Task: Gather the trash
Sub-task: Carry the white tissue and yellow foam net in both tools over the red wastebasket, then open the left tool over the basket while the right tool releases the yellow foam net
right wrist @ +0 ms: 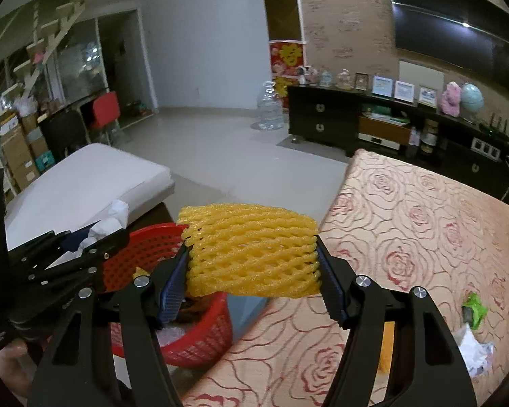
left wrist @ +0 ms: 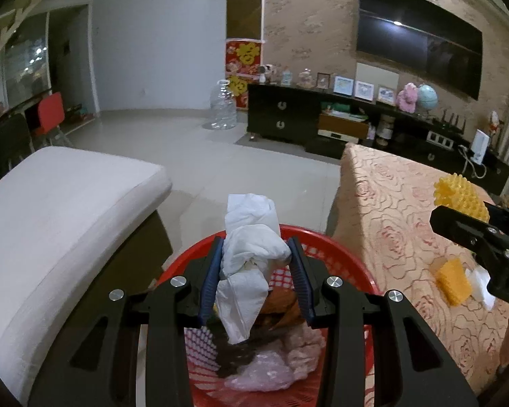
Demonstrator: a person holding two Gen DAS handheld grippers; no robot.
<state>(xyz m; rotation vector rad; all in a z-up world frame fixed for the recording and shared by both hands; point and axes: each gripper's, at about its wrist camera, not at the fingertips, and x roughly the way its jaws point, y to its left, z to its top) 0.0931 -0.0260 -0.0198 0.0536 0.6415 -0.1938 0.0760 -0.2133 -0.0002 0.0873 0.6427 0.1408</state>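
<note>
My left gripper (left wrist: 256,254) is shut on a crumpled white tissue (left wrist: 251,254) and holds it over the red plastic basket (left wrist: 342,254), which holds pink plastic and brown scraps. My right gripper (right wrist: 252,257) is shut on a yellow foam fruit net (right wrist: 251,254), held above the table edge beside the basket (right wrist: 200,339). In the left wrist view the right gripper (left wrist: 458,217) shows at the right with the net (left wrist: 458,196). In the right wrist view the left gripper (right wrist: 81,240) shows at the left with the tissue (right wrist: 112,220).
The table (right wrist: 407,220) has a rose-patterned cloth. On it lie a yellow sponge-like piece (left wrist: 453,279), a green wrapper (right wrist: 473,308) and crumpled white paper (right wrist: 473,349). A white cushioned bench (left wrist: 51,210) stands left of the basket. A dark TV cabinet (left wrist: 281,115) is behind.
</note>
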